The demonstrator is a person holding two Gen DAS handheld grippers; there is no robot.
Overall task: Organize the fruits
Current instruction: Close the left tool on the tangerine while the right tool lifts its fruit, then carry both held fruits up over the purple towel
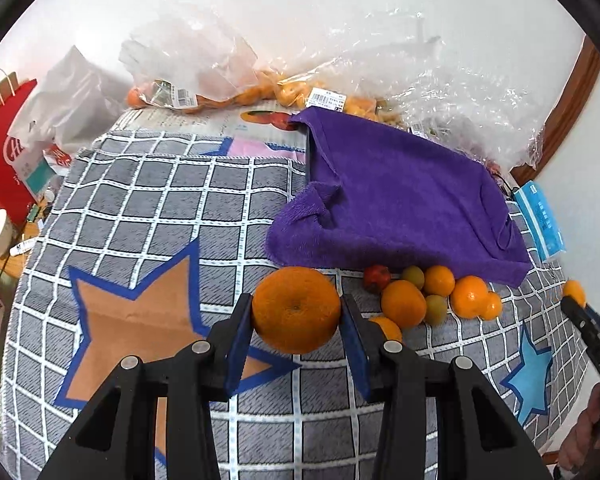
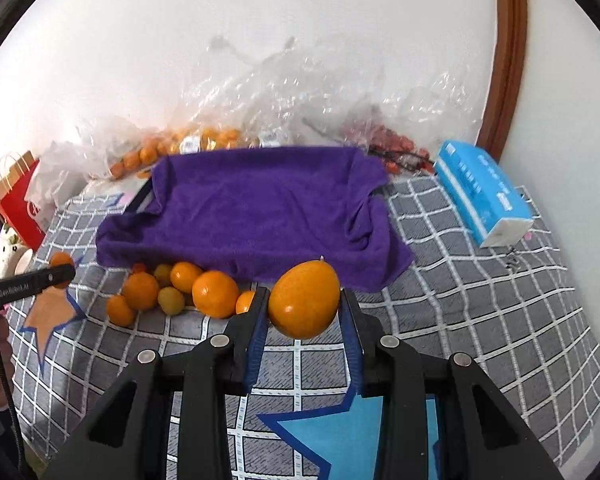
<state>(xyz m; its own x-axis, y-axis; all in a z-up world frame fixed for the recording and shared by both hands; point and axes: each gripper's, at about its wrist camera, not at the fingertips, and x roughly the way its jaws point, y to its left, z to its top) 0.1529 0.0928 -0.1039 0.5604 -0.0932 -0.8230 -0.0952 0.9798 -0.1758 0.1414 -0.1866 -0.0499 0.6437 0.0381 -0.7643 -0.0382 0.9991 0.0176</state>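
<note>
The left gripper [image 1: 296, 312] has its blue pads pressed on either side of a large orange [image 1: 296, 310], held clear above the checked cloth [image 1: 140, 216]. The right gripper [image 2: 303, 306] is clamped narrowly on a smooth egg-shaped orange fruit [image 2: 303, 300], also off the cloth. Between the two, a loose pile of fruit [image 2: 176, 290] lies touching along the near edge of a purple towel [image 2: 256, 212] draped over a tray. Beyond the towel, at the far edge, clear plastic bags [image 1: 204, 72] hold more oranges. A blue tissue pack [image 2: 480, 192] sits near the far right corner
</note>
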